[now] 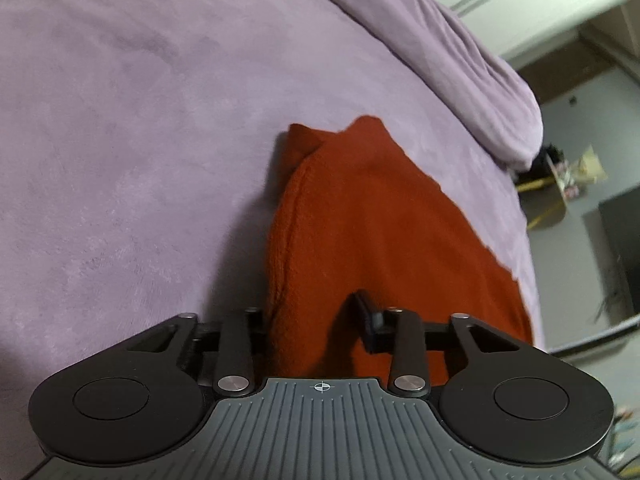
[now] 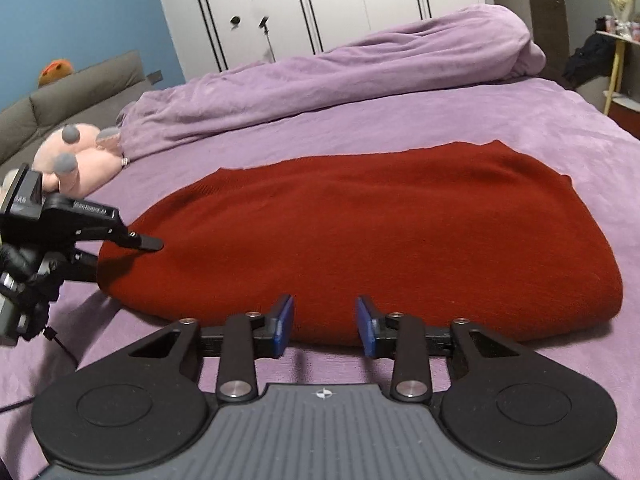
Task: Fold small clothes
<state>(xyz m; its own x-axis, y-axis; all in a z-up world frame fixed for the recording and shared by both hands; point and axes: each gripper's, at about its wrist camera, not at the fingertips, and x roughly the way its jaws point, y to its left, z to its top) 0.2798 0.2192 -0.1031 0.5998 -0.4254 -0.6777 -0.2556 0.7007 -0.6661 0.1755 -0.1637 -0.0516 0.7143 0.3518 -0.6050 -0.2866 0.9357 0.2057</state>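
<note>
A rust-red knitted garment (image 2: pixel 360 240) lies folded on the purple bedspread (image 2: pixel 520 120). In the left wrist view it (image 1: pixel 380 220) bulges up between my left gripper's fingers, hiding the left one. My left gripper (image 1: pixel 316 320) has its jaws wide apart around the garment's end; in the right wrist view it (image 2: pixel 132 252) has one finger on top of the garment's left end and one below. My right gripper (image 2: pixel 325 326) is open and empty, its blue pads (image 2: pixel 366 324) just at the garment's near edge.
A rolled purple duvet (image 2: pixel 360 68) lies along the far side of the bed. A pink plush toy (image 2: pixel 76 160) sits by the grey headboard (image 2: pixel 80 88) at the left. White wardrobes (image 2: pixel 320 0) stand behind. The bed edge and a side table (image 1: pixel 560 184) show at right.
</note>
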